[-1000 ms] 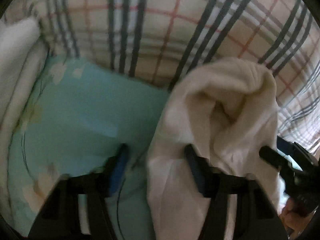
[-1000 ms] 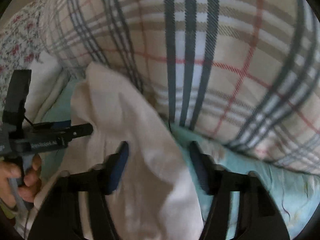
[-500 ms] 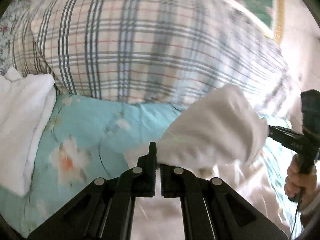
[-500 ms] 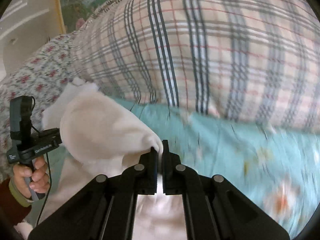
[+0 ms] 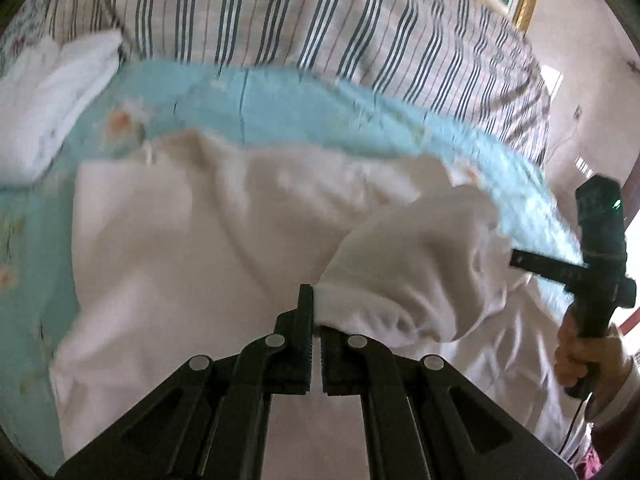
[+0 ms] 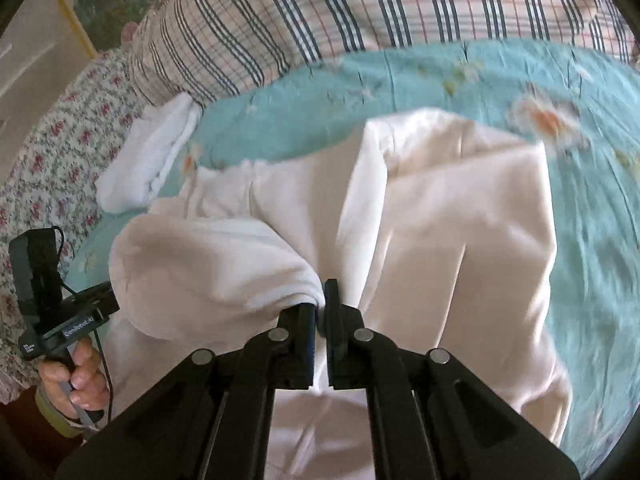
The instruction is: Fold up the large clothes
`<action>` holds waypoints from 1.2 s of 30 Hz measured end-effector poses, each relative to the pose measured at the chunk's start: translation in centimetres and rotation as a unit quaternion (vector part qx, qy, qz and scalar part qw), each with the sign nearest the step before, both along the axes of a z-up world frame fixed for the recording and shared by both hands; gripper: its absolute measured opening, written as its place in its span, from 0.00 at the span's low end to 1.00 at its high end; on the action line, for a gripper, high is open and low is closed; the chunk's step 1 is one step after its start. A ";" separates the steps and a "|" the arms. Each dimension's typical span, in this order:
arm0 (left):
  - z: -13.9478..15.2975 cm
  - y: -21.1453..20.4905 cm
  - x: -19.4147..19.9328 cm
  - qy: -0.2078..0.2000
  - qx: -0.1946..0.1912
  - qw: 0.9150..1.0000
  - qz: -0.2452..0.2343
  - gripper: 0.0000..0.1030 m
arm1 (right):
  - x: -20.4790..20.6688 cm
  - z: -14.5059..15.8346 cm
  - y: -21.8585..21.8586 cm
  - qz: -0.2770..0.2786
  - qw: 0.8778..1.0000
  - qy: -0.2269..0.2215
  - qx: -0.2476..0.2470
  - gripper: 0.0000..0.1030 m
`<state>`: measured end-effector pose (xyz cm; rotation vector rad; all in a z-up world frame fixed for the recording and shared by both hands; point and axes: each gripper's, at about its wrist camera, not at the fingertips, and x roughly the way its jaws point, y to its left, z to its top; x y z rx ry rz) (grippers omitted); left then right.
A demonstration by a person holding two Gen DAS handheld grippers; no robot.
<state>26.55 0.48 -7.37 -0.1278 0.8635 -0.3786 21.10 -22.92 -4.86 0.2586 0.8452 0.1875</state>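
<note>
Cream soft cloth garment (image 6: 460,216): matt, fleecy nap, thick folds. Turquoise floral cotton bedsheet (image 6: 592,200): matt, finely creased. Plaid woven-fabric pillow (image 6: 360,12): matt. Folded white terry cloth (image 5: 44,100): fluffy. Black plastic left gripper (image 5: 315,334) fingers (image 5: 305,312): matt, ribbed inner faces, shiny metal pivot pins.

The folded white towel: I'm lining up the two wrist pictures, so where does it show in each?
Left wrist: folded white towel at upper left, on the teal sheet.
Right wrist: folded white towel at left of centre, below the plaid quilt.
Shared landmark: plaid quilt across the top.
</note>
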 end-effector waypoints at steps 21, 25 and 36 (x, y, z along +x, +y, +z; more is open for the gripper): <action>-3.2 4.5 5.4 0.168 -0.214 0.962 0.034 0.59 | -1.0 -2.3 -3.1 -0.081 0.986 0.043 0.142 0.60; -3.7 3.8 6.9 0.172 -0.230 0.957 0.033 0.56 | -0.4 -3.6 -3.9 -0.094 0.976 0.054 0.191 0.59; -1.4 4.0 6.3 0.100 -0.179 0.978 0.032 0.00 | -0.2 -2.5 -3.6 -0.062 0.976 0.038 0.206 0.08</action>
